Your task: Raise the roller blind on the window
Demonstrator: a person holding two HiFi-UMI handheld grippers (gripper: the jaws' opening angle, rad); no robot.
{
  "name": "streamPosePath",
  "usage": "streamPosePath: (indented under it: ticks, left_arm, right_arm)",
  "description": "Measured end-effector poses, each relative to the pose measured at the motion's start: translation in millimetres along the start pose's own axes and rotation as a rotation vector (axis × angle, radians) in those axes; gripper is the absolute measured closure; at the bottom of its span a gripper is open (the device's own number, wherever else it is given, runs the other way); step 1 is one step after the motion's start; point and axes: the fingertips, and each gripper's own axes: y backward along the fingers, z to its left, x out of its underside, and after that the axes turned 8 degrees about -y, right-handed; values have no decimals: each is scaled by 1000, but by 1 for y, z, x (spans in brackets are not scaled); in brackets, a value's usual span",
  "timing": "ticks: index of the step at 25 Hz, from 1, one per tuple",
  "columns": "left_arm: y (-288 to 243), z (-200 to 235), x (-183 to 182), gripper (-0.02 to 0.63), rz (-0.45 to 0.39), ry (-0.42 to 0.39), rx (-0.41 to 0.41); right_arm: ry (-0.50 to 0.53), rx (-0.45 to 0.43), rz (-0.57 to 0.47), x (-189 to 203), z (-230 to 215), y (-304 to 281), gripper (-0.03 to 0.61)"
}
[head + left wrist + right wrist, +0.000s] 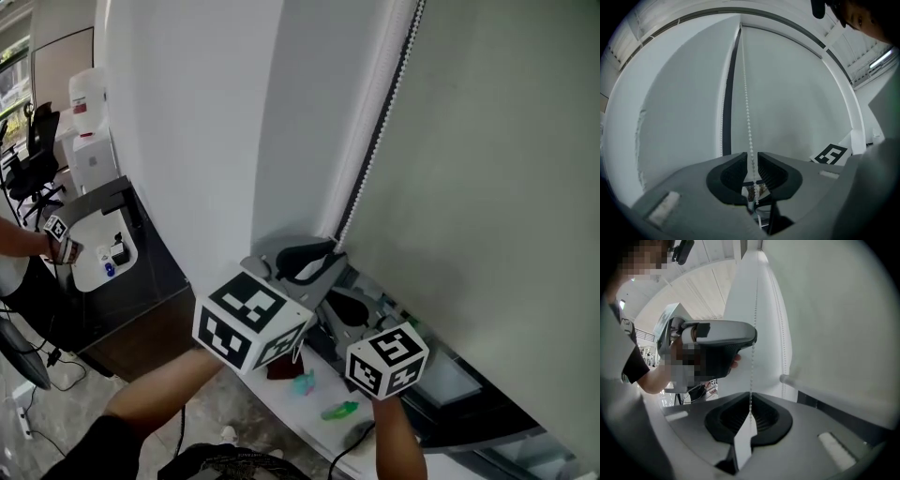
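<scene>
The grey-green roller blind (487, 187) covers the window at the right, and its white bead chain (370, 150) hangs along its left edge. My left gripper (314, 261) is the upper one on the chain. In the left gripper view the bead chain (746, 108) runs through the gap of that gripper (750, 164), whose pads stand apart from it, so it is open. Just below it, my right gripper (349, 305) is shut on the bead chain (753, 333), pinched between its jaws (750, 412). The blind's bottom rail (811, 391) shows at the right.
A white wall column (206, 141) stands left of the chain. On the white windowsill (272, 394) below lie a green item (339, 410) and a teal one (302, 382). A dark desk (122, 272), an office chair (33, 159) and another person's hand (58, 246) are at the far left.
</scene>
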Motion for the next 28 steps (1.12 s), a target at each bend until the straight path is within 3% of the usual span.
streamPosePath:
  ticks: [3,5,9,11,13,15,21,25,28]
  left_arm:
    - [-3,-2,-3,543,-11,-13,16]
    - [-3,-4,-4,603,-17,-7,34]
    - [-2,-11,-4,604,-23,3,68]
    - [2,-14,-1,604,-31,9,61]
    - [7,-17,6,603,-36,58,73]
    - [9,-19,21,603,-12,80,83]
    - [13,-31,98,601,127,120,113]
    - [19,-34,136,603,214,146,118]
    - [24,-37,157,603,257,175,125]
  right_arm:
    - [4,3,-6,1,2,3,561]
    - [3,5,-4,1,2,5,561]
    - [-50,-32,-6,-1,3,16,558]
    - [-124,-75,-87,-18,3,31,542]
    - [-204,-138,-198,-46,2,48,487]
    - [-233,-167,-279,-77,0,59,466]
    - [-93,-175,-345,-152,20,47,466]
    - [-36,-202,-324,-175,33,32,468]
    - [-4,-202,-303,-181,37,24,505]
